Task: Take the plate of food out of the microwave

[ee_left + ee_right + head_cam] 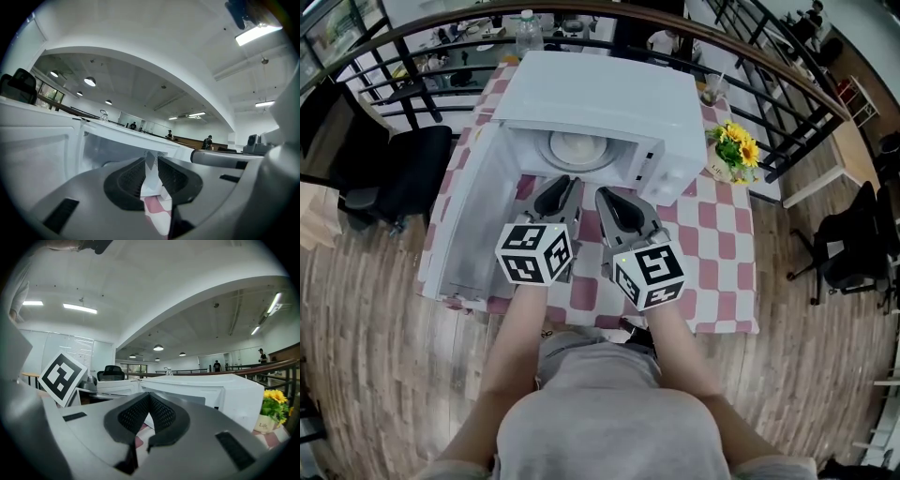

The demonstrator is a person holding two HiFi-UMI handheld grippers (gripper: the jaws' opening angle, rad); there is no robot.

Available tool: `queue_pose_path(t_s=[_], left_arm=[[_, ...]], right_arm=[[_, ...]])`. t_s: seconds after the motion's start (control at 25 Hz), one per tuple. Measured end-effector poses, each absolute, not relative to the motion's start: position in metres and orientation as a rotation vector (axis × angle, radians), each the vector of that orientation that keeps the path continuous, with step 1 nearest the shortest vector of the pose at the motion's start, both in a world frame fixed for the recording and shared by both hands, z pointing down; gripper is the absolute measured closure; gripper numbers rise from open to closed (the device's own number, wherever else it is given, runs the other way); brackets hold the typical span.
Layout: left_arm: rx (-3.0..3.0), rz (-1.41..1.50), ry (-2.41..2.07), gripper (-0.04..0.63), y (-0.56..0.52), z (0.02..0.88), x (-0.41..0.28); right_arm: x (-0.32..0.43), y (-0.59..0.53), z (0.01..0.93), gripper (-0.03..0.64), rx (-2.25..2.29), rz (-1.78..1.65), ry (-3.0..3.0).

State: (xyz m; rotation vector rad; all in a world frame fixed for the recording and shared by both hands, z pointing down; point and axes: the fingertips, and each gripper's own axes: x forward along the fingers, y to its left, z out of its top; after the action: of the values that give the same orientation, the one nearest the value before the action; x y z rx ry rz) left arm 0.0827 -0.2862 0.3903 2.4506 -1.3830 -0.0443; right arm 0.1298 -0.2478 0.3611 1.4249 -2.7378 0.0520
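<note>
A white microwave (609, 103) stands on the red-checked table (717, 248), its door (473, 216) swung open to the left. Inside, a pale plate (575, 147) sits on the turntable; what food it carries I cannot make out. Both grippers hover side by side just in front of the opening, pointing into it. My left gripper (562, 185) has its jaws a narrow slit apart with nothing between them (151, 157). My right gripper (603, 195) is shut and empty, its pads meeting at the tips (149, 395). Neither touches the plate.
A pot of yellow flowers (733, 150) stands right of the microwave, with a cup (711, 89) behind it. A water bottle (528, 33) is at the table's far edge. A black chair (403, 173) sits left of the open door, and a railing curves behind.
</note>
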Motion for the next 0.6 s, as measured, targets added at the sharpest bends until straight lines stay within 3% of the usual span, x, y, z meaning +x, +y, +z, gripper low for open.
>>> queue_pose_path(t_s=[0.16,0.32,0.6], left_arm=[[2.387,-0.074,-1.358,0.477,-0.302,0.400,0.087],[2.287,-0.131,-1.307,0.370,-0.318,0.416,0.091],[2.142,-0.221,-1.246,0.342,-0.343,0.436,0.086]], right_arm=[[0.135,-0.260,0.369,0.595,1.407,0.082,-2.738],[0.139,-0.273,0.380,0.595,1.382,0.117,-2.736],[0.142,-0.297,0.395,0.595,1.353,0.194,-2.742]])
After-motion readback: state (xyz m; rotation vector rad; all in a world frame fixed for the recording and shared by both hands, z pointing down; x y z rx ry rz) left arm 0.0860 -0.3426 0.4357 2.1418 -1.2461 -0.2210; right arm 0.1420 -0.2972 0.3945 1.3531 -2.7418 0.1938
